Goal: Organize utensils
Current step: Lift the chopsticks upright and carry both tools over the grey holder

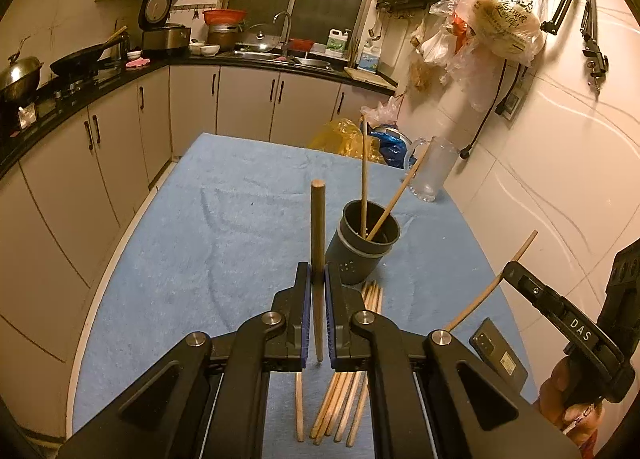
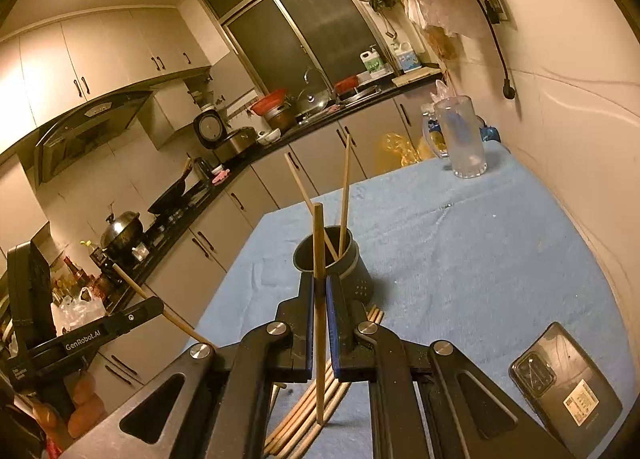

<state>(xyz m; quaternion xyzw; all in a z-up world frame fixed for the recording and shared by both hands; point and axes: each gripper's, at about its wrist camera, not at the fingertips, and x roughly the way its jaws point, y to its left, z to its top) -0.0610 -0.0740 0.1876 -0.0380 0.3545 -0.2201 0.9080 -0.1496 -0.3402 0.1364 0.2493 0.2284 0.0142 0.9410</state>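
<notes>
Each tool is clamped on one upright chopstick: left tool (image 1: 318, 291), right tool (image 2: 320, 295). The holder (image 1: 362, 247) stands mid-desk, just ahead and slightly right of both; loose chopsticks (image 1: 340, 403) lie at the near edge.

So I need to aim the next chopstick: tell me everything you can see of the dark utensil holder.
The utensil holder is a dark grey round cup, seemingly plastic or metal, with small drain holes low on its wall. It stands upright, mouth open, on the blue cloth. Two chopsticks lean inside it. More chopsticks lie on the cloth at its base.
</notes>
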